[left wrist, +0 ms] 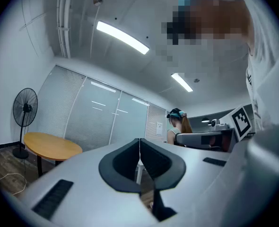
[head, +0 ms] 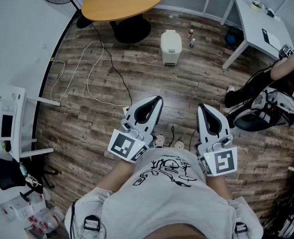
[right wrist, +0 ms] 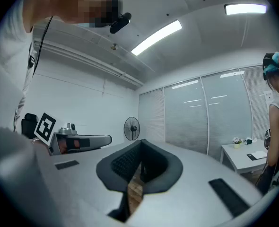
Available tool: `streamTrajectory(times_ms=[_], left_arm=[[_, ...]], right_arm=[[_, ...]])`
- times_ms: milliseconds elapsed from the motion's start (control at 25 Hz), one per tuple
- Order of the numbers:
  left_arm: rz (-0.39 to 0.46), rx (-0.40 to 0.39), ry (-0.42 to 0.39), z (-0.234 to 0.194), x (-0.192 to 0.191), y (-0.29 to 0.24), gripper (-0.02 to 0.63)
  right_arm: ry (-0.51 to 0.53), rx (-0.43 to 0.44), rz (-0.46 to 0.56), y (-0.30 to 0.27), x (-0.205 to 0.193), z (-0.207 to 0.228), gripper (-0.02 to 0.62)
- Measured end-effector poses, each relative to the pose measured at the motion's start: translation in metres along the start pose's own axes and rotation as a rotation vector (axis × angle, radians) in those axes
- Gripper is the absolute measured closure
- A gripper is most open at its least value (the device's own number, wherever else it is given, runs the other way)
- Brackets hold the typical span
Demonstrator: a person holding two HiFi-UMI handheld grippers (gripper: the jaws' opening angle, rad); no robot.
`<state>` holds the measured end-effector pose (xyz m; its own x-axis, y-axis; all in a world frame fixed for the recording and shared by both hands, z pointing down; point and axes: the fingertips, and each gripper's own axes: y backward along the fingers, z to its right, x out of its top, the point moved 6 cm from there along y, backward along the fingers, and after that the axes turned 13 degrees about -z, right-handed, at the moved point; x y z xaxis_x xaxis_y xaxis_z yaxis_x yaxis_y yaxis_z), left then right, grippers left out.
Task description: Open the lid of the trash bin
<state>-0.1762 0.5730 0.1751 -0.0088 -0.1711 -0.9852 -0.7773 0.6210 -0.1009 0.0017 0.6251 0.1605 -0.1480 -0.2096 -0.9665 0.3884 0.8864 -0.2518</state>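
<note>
Left tongs: the grey two-jaw left gripper is held up just in front of the person's white printed T-shirt. Its jaws are pressed together at the tips, with nothing between them and touching nothing.
Right tongs: the matching grey right gripper is alongside, a little apart from the left. Its jaws are likewise closed tip to tip and empty.
Floor ahead: a thin white cable loops over the dark wood-plank floor, to the left.
Bin: the small cream-white plastic trash bin stands upright on the planks, well apart from both grippers. It is boxy with rounded corners, and its lid is down flat.
Beside the bin: a small bottle, just to its right.
Beyond: a round wooden table on a dark base.
</note>
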Motion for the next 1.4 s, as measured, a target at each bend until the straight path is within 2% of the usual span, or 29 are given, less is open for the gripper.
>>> streamTrajectory(times_ms=[480, 840, 1120, 1400], left_arm=[[-0.016, -0.002, 0.004, -0.040, -0.008, 0.033, 0.584], [-0.010, 0.000, 0.006, -0.058, -0.007, 0.023, 0.584], [-0.014, 0.004, -0.002, -0.071, -0.002, -0.006, 0.584], [-0.017, 0.016, -0.006, -0.091, 0.011, -0.060, 0.584]], right_arm=[[-0.037, -0.022, 0.005, -0.027, -0.004, -0.040, 0.589], [-0.068, -0.003, 0.034, -0.045, 0.000, -0.031, 0.589], [-0.077, 0.011, 0.061, -0.067, 0.007, -0.003, 0.589], [-0.070, 0.015, 0.052, -0.101, 0.013, 0.045, 0.589]])
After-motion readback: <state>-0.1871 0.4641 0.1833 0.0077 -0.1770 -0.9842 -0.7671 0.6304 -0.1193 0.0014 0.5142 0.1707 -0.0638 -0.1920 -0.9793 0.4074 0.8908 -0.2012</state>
